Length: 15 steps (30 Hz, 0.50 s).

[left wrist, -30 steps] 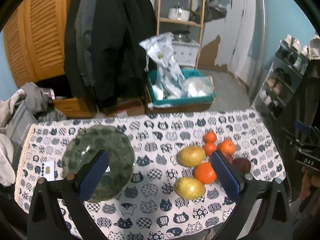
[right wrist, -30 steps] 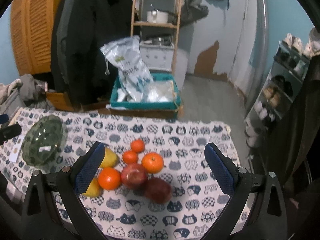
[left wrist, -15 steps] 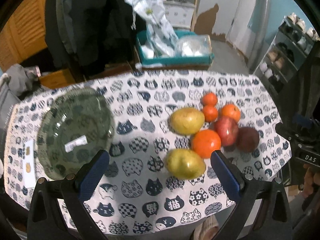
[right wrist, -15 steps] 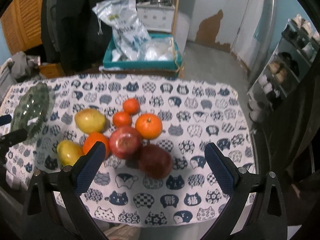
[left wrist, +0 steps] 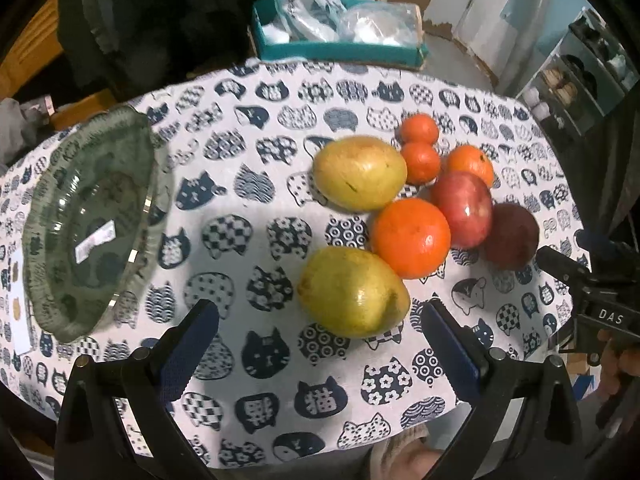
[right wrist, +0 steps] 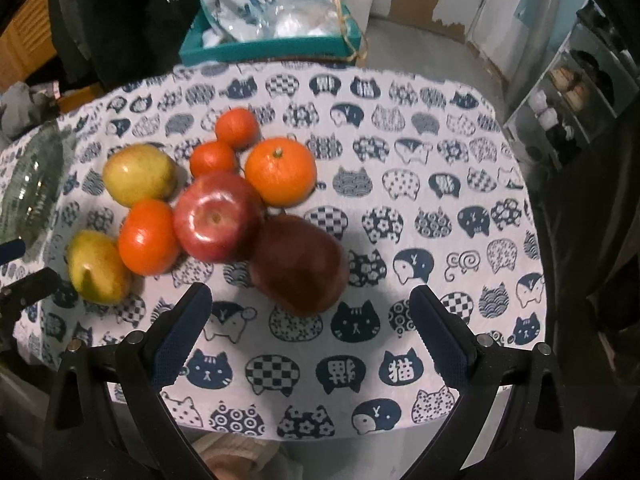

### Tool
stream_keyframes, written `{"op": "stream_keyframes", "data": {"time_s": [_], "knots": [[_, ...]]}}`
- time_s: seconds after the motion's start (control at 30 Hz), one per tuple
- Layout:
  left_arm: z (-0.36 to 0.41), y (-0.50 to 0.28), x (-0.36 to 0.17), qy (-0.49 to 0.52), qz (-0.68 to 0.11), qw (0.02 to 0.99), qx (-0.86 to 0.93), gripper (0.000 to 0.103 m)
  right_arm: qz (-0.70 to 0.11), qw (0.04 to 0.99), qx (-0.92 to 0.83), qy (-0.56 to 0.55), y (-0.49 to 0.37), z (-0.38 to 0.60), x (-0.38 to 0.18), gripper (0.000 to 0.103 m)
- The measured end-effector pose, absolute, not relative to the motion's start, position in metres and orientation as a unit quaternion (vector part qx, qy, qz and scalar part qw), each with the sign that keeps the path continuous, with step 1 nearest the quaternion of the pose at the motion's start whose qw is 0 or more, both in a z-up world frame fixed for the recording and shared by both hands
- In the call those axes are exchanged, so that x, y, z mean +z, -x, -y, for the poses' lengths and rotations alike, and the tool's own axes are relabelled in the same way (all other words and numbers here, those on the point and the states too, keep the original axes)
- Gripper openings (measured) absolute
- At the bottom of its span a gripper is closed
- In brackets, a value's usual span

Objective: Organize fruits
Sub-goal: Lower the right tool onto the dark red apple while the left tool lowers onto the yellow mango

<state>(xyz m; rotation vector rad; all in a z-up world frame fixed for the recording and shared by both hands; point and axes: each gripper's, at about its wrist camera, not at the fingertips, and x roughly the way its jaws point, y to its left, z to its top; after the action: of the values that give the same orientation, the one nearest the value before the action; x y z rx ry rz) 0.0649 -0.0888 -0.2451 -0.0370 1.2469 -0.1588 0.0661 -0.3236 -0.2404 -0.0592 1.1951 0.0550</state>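
Both grippers' ribbed jaws gape empty over smooth round fruit; a ruffled glass bowl (left wrist: 86,224) sits apart.

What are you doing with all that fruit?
A person holds a tool in each hand over the table, both open and holding nothing. The left tool is lined up on a yellow-green fruit; the right tool on a dark red apple. All the fruit sits on the cloth, and the glass bowl holds none.
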Motion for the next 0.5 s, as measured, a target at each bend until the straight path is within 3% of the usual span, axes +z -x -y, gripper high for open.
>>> {"op": "stream_keyframes", "data": {"time_s": [0.5], "knots": [[0.113,-0.08,-0.289,0.021,-0.623,0.778,-0.081,0.102,-0.594,0.803,0.043,0.021,-0.085,0.323,-0.28,0.099]]}}
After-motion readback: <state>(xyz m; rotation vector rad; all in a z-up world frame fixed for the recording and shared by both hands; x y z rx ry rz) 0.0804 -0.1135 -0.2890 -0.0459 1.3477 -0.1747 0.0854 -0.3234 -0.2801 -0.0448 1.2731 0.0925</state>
